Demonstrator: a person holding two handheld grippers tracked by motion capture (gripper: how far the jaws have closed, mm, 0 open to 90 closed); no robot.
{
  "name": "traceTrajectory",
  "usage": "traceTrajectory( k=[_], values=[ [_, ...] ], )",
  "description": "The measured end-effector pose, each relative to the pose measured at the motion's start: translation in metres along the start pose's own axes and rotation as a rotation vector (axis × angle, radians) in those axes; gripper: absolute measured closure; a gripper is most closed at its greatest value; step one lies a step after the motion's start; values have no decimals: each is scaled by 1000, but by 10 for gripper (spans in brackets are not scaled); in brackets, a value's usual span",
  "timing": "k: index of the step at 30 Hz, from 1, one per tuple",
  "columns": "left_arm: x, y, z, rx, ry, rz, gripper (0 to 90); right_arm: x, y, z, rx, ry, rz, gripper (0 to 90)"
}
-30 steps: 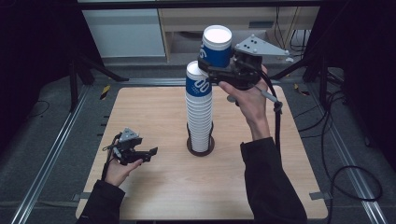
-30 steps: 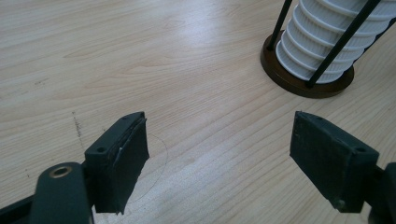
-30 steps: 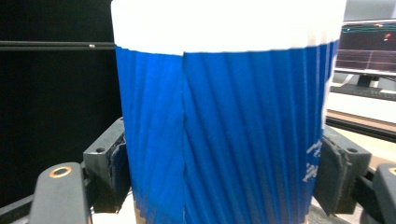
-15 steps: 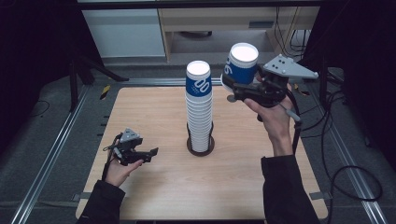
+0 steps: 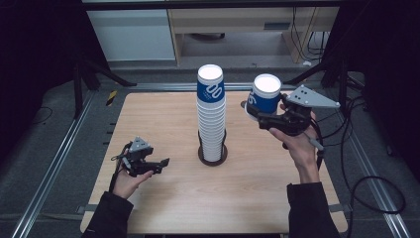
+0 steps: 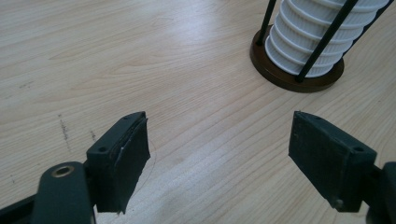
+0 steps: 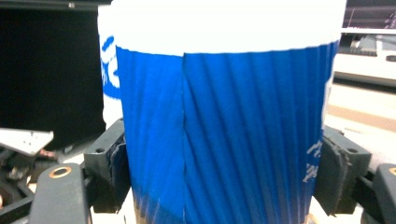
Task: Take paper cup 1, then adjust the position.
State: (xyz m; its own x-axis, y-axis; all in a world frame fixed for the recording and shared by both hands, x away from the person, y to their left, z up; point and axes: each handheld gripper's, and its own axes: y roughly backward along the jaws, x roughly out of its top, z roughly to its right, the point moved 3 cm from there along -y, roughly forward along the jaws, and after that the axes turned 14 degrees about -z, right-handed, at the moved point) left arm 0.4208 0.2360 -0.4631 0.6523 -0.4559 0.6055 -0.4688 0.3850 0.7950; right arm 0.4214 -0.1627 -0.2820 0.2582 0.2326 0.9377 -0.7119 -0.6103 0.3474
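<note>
- The right gripper (image 5: 262,118) has its jaws clamped on a blue paper cup (image 5: 265,94), held up in the air to the right of the cup stack (image 5: 211,116).
- The stack stands upright in a round holder (image 5: 213,154) mid-desk (image 5: 163,198).
- The left gripper (image 5: 157,164), jaws apart and holding nothing, sits low over the desk, left of the stack.

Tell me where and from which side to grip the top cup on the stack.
Grip the top cup on its blue ribbed wall just under the upturned white base, jaws level, coming from the right side. It sits upside down, nested on the stack; black holder rods flank only the lower cups.
</note>
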Motion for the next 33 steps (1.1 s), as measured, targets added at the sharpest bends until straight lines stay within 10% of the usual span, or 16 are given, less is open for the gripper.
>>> traceTrajectory(
  k=[15,33],
  values=[
    [1,1,5,-26,-21,0,206,-52,-6,2,36,29,-88,210],
    [6,9,16,-81,-69,3,205,-96,-23,-19,209,170,-235,206]
  ],
)
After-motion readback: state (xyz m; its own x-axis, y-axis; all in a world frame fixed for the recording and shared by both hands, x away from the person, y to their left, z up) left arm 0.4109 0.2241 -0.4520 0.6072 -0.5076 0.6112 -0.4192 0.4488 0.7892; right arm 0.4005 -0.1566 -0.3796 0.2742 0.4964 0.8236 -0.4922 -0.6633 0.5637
